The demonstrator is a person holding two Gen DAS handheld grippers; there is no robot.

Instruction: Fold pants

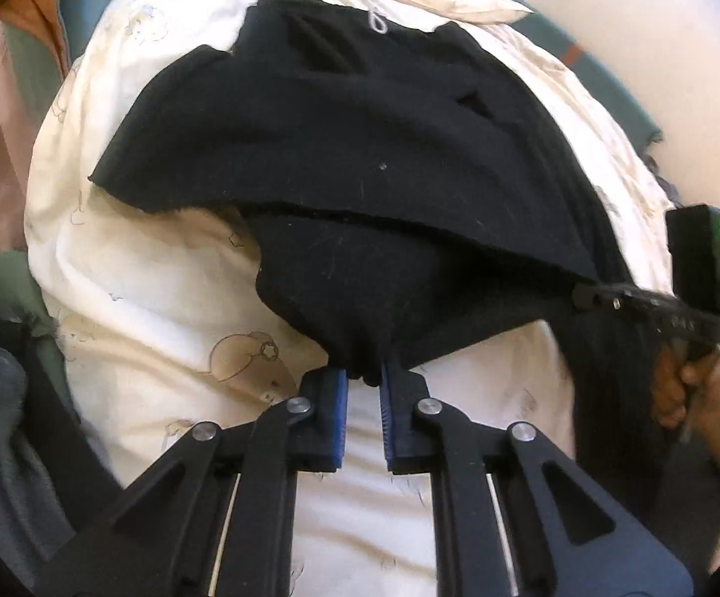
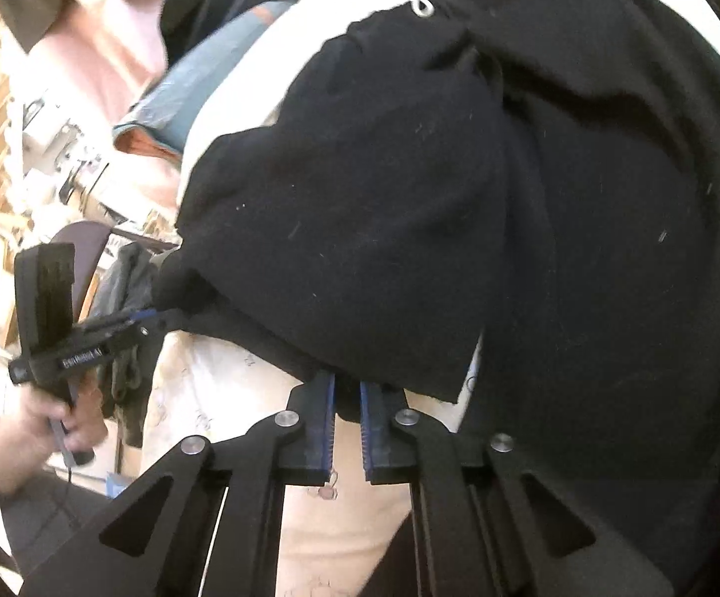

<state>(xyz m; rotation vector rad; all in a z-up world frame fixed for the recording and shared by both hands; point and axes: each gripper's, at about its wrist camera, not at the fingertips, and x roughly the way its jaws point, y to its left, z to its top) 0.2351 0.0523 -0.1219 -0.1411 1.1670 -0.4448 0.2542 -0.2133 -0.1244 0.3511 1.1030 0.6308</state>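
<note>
Low in the left wrist view, the left gripper (image 1: 363, 383) has its jaws clamped on a bunched edge of the black pants (image 1: 340, 149), which spread across the frame's centre over a cream blanket (image 1: 126, 258). The right gripper (image 2: 347, 393) likewise pinches pants fabric at lower centre.

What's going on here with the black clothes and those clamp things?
A person is folding black fabric pants on a cream printed bedsheet, using a hand-held two-finger gripper in each hand. The left gripper is shut on a bunched edge of the pants, and the right gripper is shut on another edge. Part of the pants is already doubled over itself; the fold isn't finished.
</note>
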